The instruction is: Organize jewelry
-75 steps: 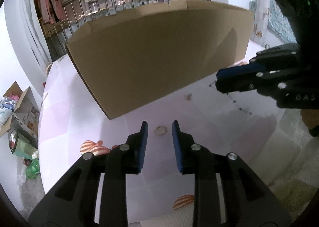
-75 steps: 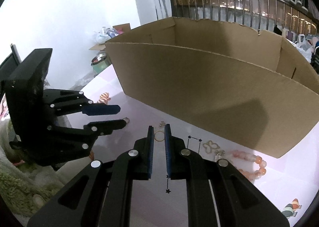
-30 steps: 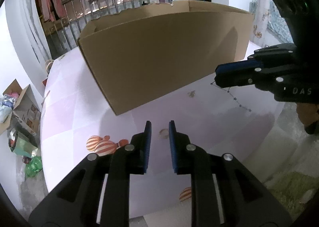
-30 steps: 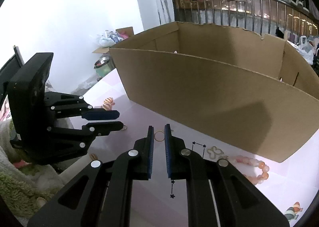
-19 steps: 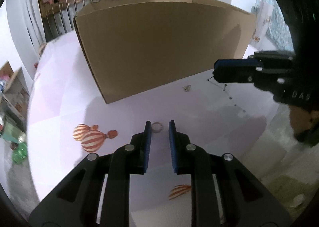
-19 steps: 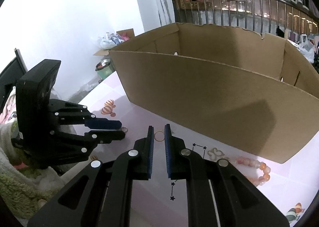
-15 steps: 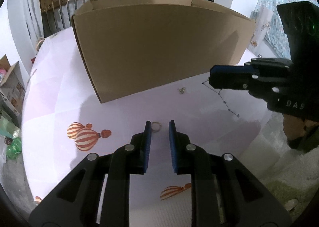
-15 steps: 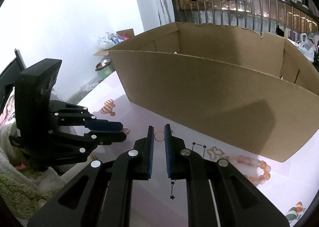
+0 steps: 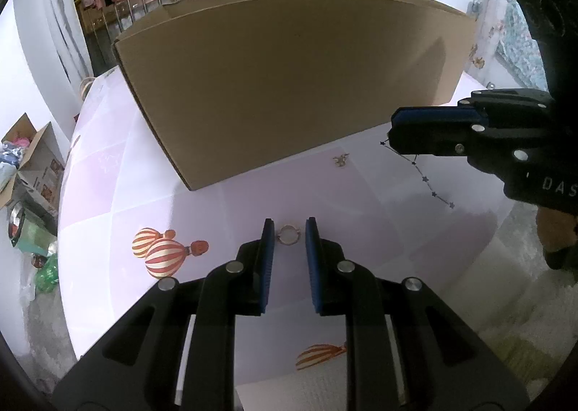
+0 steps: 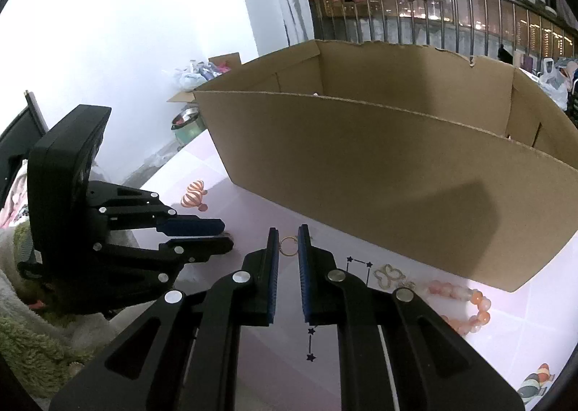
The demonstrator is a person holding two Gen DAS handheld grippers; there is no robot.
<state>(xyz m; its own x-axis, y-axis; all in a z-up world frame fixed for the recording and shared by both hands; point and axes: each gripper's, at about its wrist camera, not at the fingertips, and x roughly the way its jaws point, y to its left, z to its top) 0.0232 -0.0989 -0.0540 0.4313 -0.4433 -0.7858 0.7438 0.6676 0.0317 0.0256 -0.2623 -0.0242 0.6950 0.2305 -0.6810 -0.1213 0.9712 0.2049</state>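
A small ring (image 9: 288, 234) lies on the pink tablecloth (image 9: 108, 176) between the tips of my left gripper (image 9: 289, 226). The jaws stand a narrow gap apart and the pads do not touch it. In the right wrist view the left gripper (image 10: 224, 234) sits low at the left. My right gripper (image 10: 287, 234) is shut and holds nothing; a gold ring (image 10: 288, 246) lies just beyond its tips. A star chain (image 10: 357, 262), a butterfly charm (image 10: 386, 275) and a peach bead bracelet (image 10: 466, 299) lie to its right. The right gripper (image 9: 392, 136) hovers over the star chain (image 9: 430, 183).
A large open cardboard box (image 9: 289, 67) stands across the back of the table, close behind the jewelry. A small charm (image 9: 340, 159) lies near its wall. The table edge runs along the right, with carpet (image 9: 523, 284) below. Green fuzzy fabric (image 10: 32, 346) lies at the lower left.
The left gripper's jaws have narrowed around the small ring and the hand has shifted slightly, so the box sits differently in its view. The right gripper has kept still.
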